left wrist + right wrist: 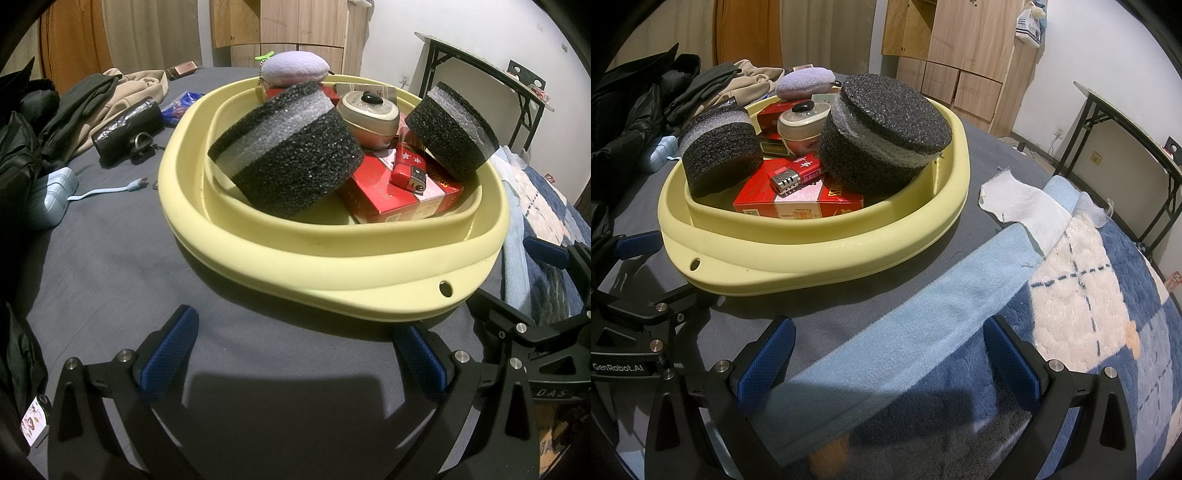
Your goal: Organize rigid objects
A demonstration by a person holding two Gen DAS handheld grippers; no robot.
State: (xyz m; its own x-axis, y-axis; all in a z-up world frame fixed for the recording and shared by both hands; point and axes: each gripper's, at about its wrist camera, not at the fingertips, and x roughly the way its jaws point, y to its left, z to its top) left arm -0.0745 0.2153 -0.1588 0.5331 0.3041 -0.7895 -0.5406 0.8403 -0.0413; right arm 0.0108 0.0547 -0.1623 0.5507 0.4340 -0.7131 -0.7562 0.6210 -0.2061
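Both sets of jaws stand wide apart with nothing between them: the left gripper [295, 354] hangs over bare grey bed sheet [110, 266] just short of the yellow basin [332, 258], and the right gripper [890, 354] hangs over the pale blue towel [923, 317] and the blue-and-white blanket [1089, 314] at the basin's [820, 254] other side. Neither touches anything, which reads to me as both hands drawn back from the basin, perhaps between picks. The basin sits on the bed and is where the hard things are gathered. Two round black foam blocks with a grey band lie tilted against its inner wall, the big one [288, 147] at the left in the left camera's view and the other [452, 129] at the right, leaning because the stuff beneath gives them no flat floor. Between them a red box [399, 199] lies flat at the bottom, a red lighter [408, 168] on top of it, and behind that a round tin [369, 118] with a dark knob. A purple plush pad [295, 68] rests at the far rim. Outside the basin, well apart to the left, a dark pouch [127, 129] with a ring of keys, a pale blue charger [51, 199] with its cable, and a heap of clothes [92, 99] lie on the sheet. I'd guess the pouch or charger is the likeliest next pick, the left hand being nearer.
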